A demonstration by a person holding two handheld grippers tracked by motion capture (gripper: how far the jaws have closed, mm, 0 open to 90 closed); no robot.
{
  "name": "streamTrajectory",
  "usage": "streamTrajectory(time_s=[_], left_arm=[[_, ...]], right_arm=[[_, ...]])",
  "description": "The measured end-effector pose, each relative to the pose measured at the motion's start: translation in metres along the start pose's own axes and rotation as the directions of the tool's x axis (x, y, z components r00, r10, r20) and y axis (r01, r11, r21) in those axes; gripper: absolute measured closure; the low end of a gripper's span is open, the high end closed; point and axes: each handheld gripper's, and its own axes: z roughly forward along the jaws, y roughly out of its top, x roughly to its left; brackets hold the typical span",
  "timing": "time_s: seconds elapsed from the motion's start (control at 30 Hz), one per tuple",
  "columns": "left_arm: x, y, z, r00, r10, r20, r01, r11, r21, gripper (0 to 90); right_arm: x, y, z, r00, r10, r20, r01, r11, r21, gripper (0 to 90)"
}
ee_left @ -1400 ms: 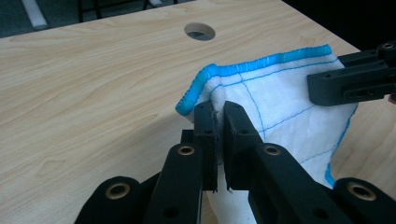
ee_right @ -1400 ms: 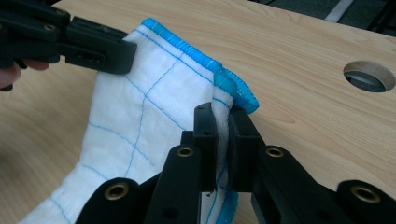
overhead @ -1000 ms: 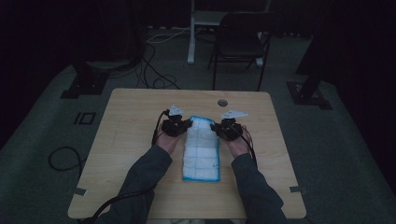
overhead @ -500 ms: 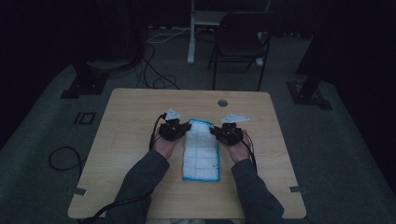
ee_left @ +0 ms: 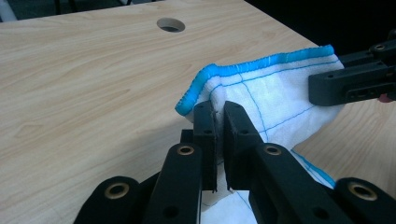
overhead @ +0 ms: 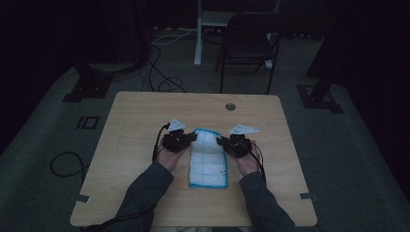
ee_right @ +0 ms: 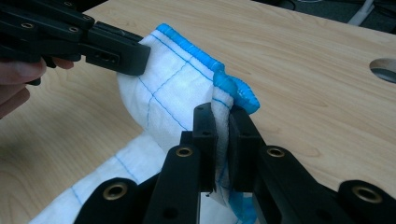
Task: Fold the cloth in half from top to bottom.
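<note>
Dark floor, cables and a chair (overhead: 249,46) fill the upper half of the high view around our pale wooden tabletop (overhead: 145,116), which has a round cable hole (overhead: 230,106) near its far edge. At the centre of the frame lies our white cloth (overhead: 209,164) with its blue hem, its long axis running from the lower edge of the frame up toward the hole. The near end lies flat; the far end is lifted off the wood. Our left gripper (ee_left: 215,116) pinches the far left corner, its fingers pressed together on the fabric. Our right gripper (ee_right: 222,119) pinches the far right corner the same way. Both hands sit level at that end, so we judge the fold must travel down the frame, bringing the raised hem over the flat near end.
</note>
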Motion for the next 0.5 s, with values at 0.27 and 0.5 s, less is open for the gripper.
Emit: streamTrajectory(time_s=[0.27, 0.5], left_arm=[[-0.004, -0.006, -0.004, 0.9998, -0.011, 0.014, 0.011, 0.9999, -0.005, 85.5], [-0.008, -0.011, -0.006, 0.9996, -0.018, 0.023, 0.018, 0.9997, -0.014, 85.5]], right_arm=[[0.008, -0.009, -0.003, 0.9999, -0.011, 0.009, 0.011, 1.000, 0.001, 84.1], [0.010, -0.015, -0.006, 0.9999, -0.008, 0.006, 0.008, 1.000, -0.002, 84.0]])
